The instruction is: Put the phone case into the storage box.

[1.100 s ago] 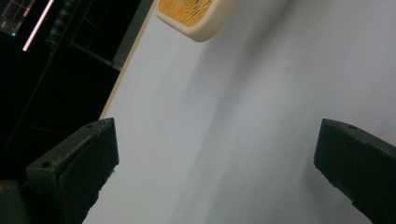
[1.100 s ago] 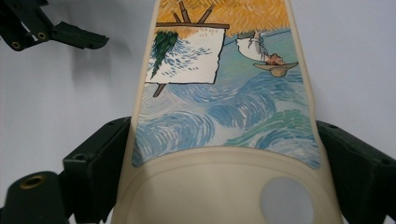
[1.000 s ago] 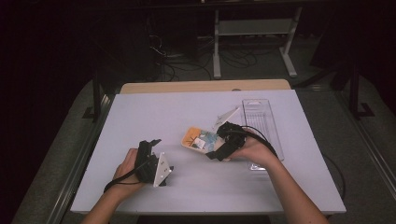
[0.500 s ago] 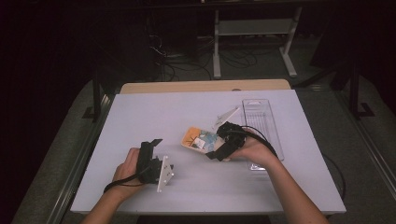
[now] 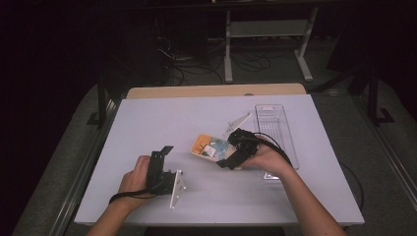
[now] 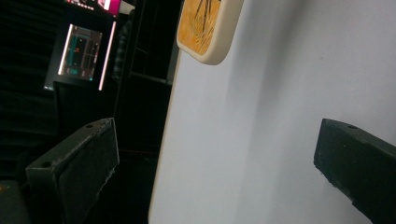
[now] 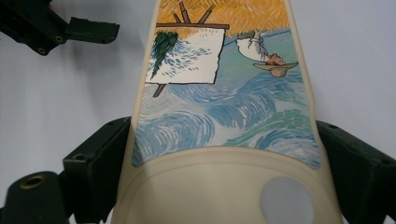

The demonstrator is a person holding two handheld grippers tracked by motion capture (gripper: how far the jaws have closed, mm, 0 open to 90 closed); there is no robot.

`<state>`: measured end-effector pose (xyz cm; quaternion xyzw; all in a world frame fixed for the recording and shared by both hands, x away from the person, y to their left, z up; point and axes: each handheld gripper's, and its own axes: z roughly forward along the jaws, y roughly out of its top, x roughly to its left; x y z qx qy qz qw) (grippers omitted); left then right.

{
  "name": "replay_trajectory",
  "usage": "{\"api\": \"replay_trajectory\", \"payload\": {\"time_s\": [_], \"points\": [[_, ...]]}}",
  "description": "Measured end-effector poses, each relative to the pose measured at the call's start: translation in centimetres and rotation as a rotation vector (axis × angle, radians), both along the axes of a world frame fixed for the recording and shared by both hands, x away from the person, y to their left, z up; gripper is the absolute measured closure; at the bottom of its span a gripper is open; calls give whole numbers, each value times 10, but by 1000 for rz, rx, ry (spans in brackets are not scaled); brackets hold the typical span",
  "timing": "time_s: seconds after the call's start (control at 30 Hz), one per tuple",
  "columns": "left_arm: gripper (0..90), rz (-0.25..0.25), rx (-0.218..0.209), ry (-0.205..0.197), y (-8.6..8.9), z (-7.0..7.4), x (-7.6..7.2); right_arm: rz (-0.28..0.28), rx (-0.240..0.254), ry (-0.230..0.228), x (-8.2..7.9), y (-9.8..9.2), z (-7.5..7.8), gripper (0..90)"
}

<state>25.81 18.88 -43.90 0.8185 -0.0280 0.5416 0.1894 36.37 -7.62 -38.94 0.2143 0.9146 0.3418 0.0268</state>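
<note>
A cream phone case (image 5: 207, 146) printed with a blue and orange painting lies on the white table (image 5: 147, 118), just right of centre. My right gripper (image 5: 222, 157) is shut on its near end. In the right gripper view both black jaws press against the sides of the case (image 7: 224, 93), which stretches away from my right gripper (image 7: 224, 170). My left gripper (image 5: 164, 156) is held at the front left, open and holding nothing. In the left gripper view my left gripper (image 6: 215, 158) looks tilted across bare table, with a corner of the case (image 6: 205, 28) far ahead.
A clear plastic tray (image 5: 275, 129) lies along the table's right side, behind my right hand. The left gripper (image 7: 56, 25) appears at the top left of the right gripper view. A table leg frame and cables stand on the dark floor beyond the far edge.
My left gripper has tipped slightly, its grey plate swinging lower toward the front edge. The right gripper and the case have hardly moved.
</note>
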Motion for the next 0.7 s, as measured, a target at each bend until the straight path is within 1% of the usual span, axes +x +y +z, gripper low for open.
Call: {"api": "replay_trajectory", "payload": {"time_s": [0.03,0.17,0.27,0.37,0.47,0.53,0.57,0.6,0.67,0.7], "points": [[0,0,9,-17,-1,0,0,-1,0,1,0,0,0,103],[0,-11,31,-60,-3,-1,-2,-1,-1,3,0,0,0,103],[0,-19,42,-75,-4,-3,-2,-4,1,2,0,-1,1,103],[0,-20,40,-96,-5,-2,-2,-6,2,2,0,0,1,104],[0,-22,41,-106,-8,-3,-1,-4,2,-2,1,0,0,104],[0,-20,50,-116,-9,-3,-1,-12,8,16,0,2,1,104],[0,-22,43,-120,-10,-4,-1,-12,16,20,-1,3,1,104],[0,-21,48,-127,-11,-4,-1,-4,18,9,0,3,0,104],[0,-24,45,-136,-13,-4,-1,2,23,11,0,5,-1,104],[0,-26,44,-137,-15,-4,0,-11,24,30,-1,6,0,104]]}}
